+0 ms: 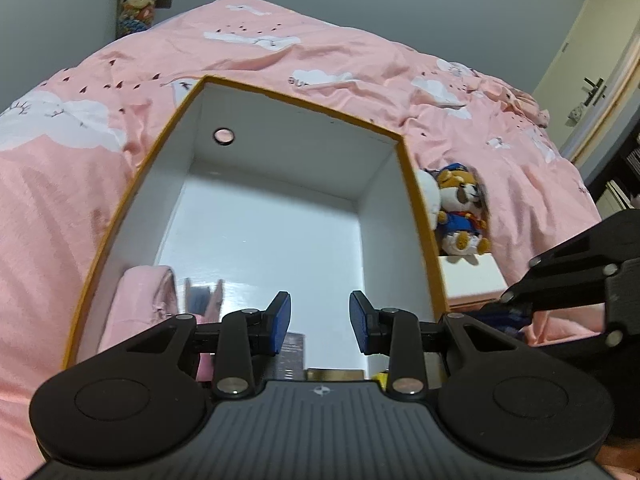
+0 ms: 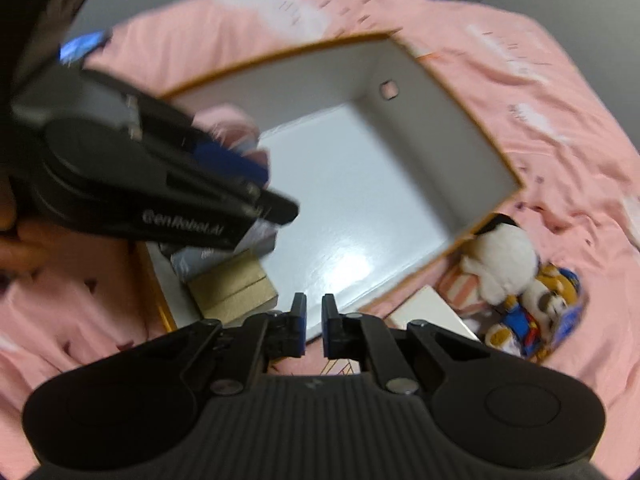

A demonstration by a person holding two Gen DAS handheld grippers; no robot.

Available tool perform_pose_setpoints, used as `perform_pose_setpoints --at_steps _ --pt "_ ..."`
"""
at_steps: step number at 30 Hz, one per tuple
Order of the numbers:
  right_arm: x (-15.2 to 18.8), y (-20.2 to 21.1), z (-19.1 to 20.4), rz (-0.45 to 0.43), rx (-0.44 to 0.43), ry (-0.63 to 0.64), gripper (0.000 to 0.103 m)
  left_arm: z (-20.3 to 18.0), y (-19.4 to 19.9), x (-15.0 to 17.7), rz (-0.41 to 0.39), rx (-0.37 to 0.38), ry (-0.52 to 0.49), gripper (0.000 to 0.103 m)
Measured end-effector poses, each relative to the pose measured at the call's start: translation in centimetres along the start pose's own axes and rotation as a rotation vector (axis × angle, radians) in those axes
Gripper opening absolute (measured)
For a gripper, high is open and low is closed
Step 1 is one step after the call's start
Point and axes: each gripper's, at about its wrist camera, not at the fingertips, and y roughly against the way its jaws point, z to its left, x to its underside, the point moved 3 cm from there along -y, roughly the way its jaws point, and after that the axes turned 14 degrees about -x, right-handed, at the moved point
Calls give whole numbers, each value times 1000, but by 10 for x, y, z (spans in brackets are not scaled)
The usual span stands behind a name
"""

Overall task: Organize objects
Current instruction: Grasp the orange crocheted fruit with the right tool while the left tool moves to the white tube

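The left gripper [image 1: 319,322] tilts downward, its blue-padded fingers [image 1: 280,322] standing apart with nothing between them. The right gripper [image 2: 314,322] points steeply down, its jaws drawn nearly together and empty. From the right wrist view, a hand [image 2: 18,246] grasps the left gripper's black body.

Pink bed [image 1: 280,52] — box [image 1: 304,120], plush toys [image 1: 460,208]
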Motion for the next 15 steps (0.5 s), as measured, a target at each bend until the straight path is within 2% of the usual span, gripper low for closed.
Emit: perform_pose_setpoints --at_steps 6,10,12,14,15 --pt "55 32 -23 -202 69 -203 8 -24 6 1 -21 33 -52 39" --pt "77 35 -35 -285 140 -304 9 -42 12 2 -44 62 -103 39" --pt "91 42 -39 -314 191 -345 13 -52 15 2 -58 74 -132 39" --pt "102 42 -45 -330 236 -363 27 -60 16 2 -68 80 -153 39" --pt "107 43 -47 -336 254 -374 28 -65 17 3 -73 80 -165 39"
